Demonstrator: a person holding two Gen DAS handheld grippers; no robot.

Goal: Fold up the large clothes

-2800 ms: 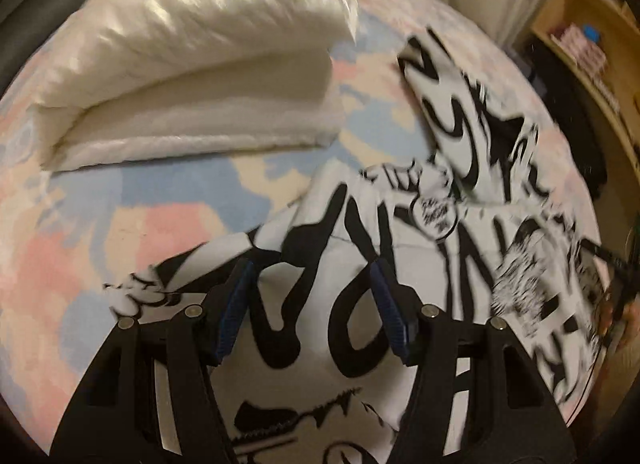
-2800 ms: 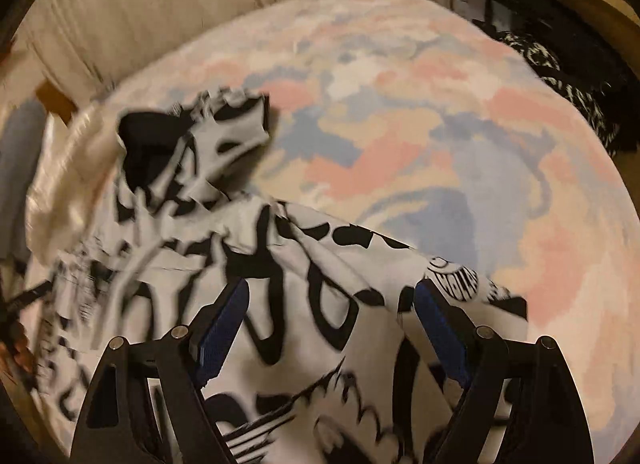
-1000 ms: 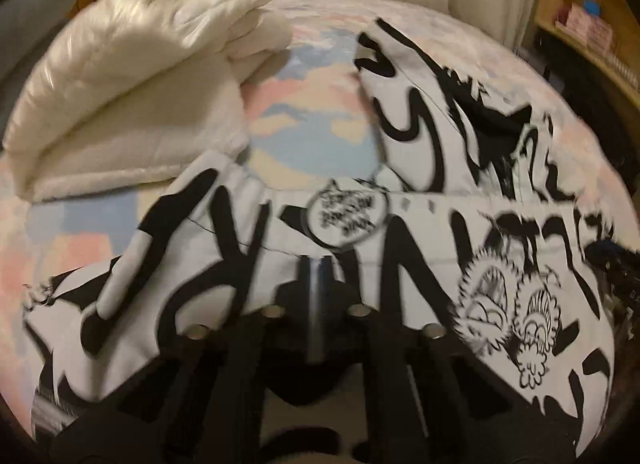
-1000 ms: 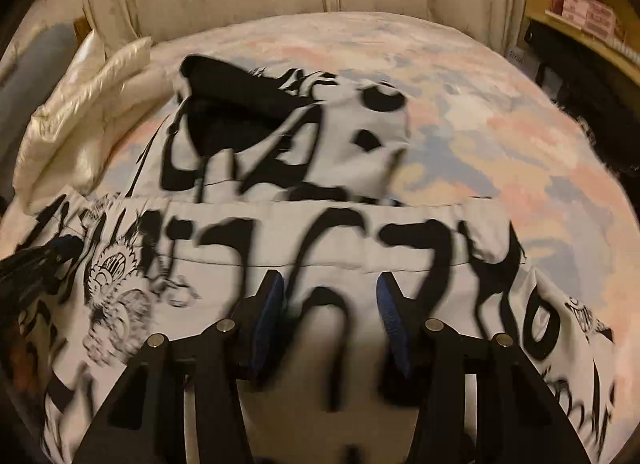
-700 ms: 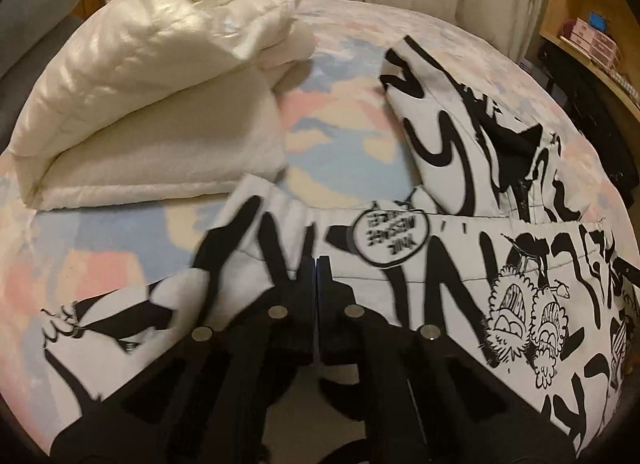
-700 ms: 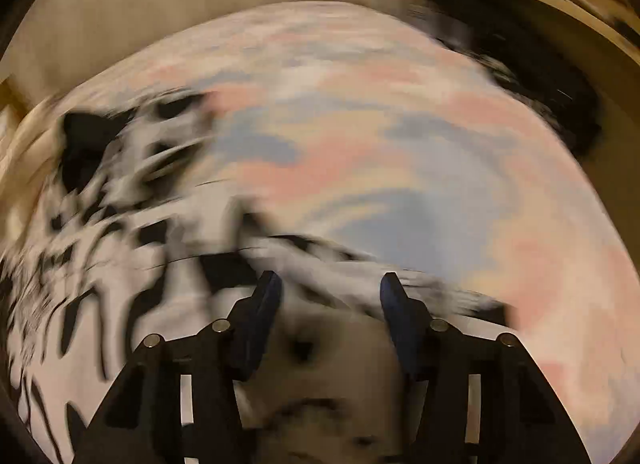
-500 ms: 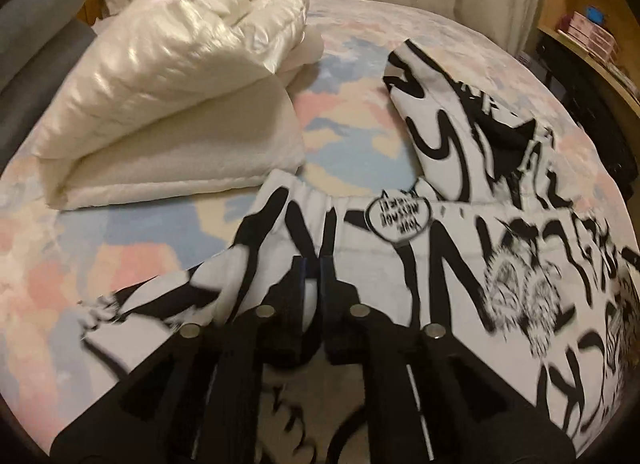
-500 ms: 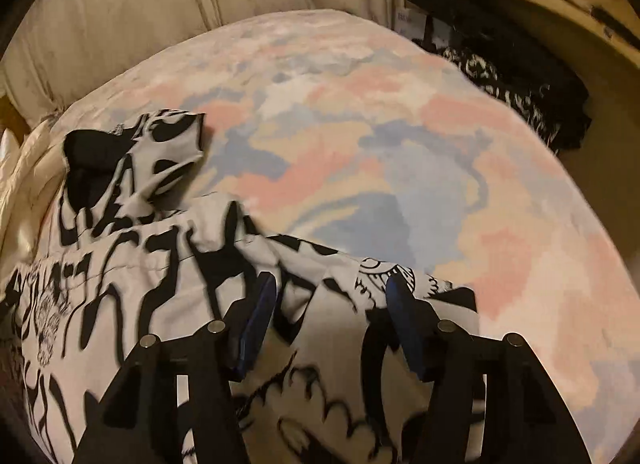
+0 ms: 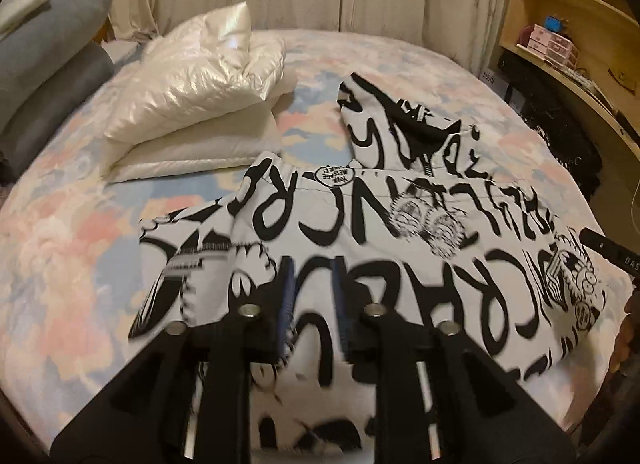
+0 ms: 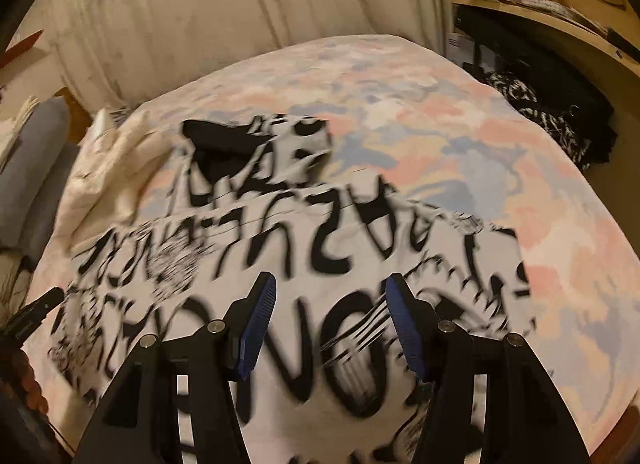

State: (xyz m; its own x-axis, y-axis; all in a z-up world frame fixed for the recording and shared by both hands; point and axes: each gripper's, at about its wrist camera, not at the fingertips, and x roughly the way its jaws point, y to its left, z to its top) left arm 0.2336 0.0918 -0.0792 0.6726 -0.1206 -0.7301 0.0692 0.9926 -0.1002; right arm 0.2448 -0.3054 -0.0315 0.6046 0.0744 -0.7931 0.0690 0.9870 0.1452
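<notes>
I have both tools over the graffiti-print hoodie [image 9: 400, 224], which lies spread across the near half of the pastel bedspread [image 9: 80, 232], its hood [image 9: 384, 124] pointing to the far side and its near hem running under my cameras. A folded white puffer jacket [image 9: 192, 104] sits just beyond its far left corner, close to the cloth and perhaps touching it.

The left gripper [image 9: 311, 296] hovers over the near left part of the body; its 2 blue pads stand a little apart with printed cloth showing between them, and I cannot tell whether they are pinching any of it. The right gripper [image 10: 328, 320] is above the near right part, its jaws wide apart and holding nothing; that view is smeared by motion.

I judge the side panels already turned in, since the left edge shows a doubled layer, so the step in hand looks like taking the near hem to fold it toward the hood. To do that well I want both tools low at matching points on the hem, each biting all layers, not just the top one. Then lift evenly and carry far in 1 sweep, keeping the cloth taut between the 2 grips, and stay clear of the puffer jacket.
</notes>
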